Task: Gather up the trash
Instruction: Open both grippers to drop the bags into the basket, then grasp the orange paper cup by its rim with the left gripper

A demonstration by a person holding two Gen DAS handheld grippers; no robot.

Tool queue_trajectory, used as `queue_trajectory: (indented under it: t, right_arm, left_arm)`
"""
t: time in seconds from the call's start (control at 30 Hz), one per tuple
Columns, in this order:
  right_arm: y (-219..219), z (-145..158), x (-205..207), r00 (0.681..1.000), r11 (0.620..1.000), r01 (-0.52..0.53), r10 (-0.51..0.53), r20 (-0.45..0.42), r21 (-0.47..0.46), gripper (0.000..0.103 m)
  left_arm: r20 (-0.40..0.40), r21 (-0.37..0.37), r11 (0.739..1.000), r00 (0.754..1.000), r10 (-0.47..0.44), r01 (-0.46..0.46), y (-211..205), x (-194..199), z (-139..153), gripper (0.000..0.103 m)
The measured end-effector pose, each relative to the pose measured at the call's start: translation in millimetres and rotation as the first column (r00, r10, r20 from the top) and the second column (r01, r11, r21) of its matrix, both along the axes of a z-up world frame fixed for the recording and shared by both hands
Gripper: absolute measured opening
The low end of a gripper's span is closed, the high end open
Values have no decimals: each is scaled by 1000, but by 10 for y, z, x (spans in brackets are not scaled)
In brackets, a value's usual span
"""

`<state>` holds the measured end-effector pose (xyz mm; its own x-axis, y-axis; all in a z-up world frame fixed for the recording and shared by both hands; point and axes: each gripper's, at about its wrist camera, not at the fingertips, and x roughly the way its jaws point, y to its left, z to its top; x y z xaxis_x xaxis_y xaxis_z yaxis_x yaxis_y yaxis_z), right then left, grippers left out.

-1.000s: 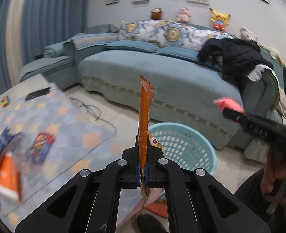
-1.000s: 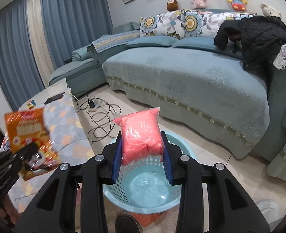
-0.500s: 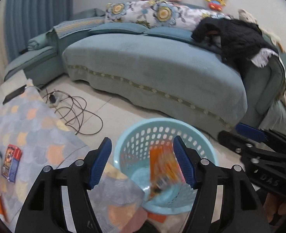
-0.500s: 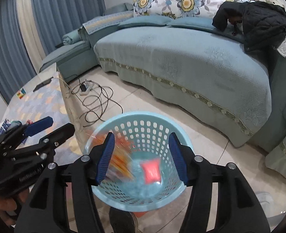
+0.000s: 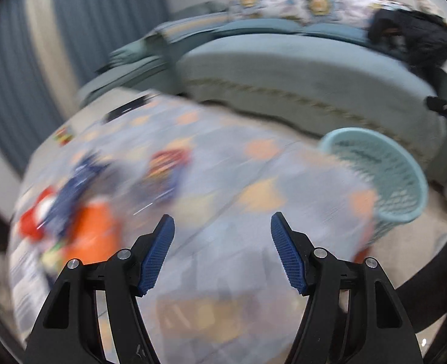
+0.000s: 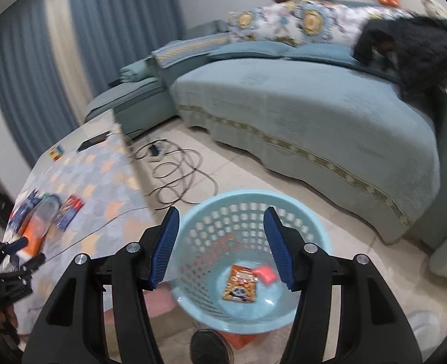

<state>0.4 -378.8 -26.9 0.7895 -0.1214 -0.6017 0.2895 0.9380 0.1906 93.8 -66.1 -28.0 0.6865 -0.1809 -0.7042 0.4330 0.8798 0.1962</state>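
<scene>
While both claws are gaping wide with nothing between their pads, the trash is lying partly on the table and partly in the basket.

Going left to right in the right wrist view: the left gripper (image 6: 17,257) is hanging at 9 o'clock over the patterned table (image 6: 108,182), where blue and orange wrappers (image 6: 38,218) are sitting near its 8 o'clock edge; the right gripper (image 6: 220,245) is hovering over the pale blue basket (image 6: 311,215), and an orange snack packet (image 6: 241,283) is lying on its bottom, touching a pink packet (image 6: 265,274) at its 2 o'clock. Through the blurred left wrist view, the left gripper (image 5: 221,253) is facing the table (image 5: 223,157), with the basket (image 5: 384,173) at 3 o'clock.
</scene>
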Motion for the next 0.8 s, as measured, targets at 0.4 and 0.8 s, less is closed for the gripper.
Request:
queue_trajectory:
  t: [0.4, 0.8]
  right_arm:
    - [1516, 603, 765, 901, 903, -430, 430, 56, -9, 64]
    - [2741, 498, 1638, 759, 743, -648, 647, -72, -164, 64]
  left_arm:
    - [-104, -207, 944, 965, 240, -257, 1422, 283, -164, 64]
    - [-307, -405, 859, 931, 196, -315, 1503, 581, -568, 56]
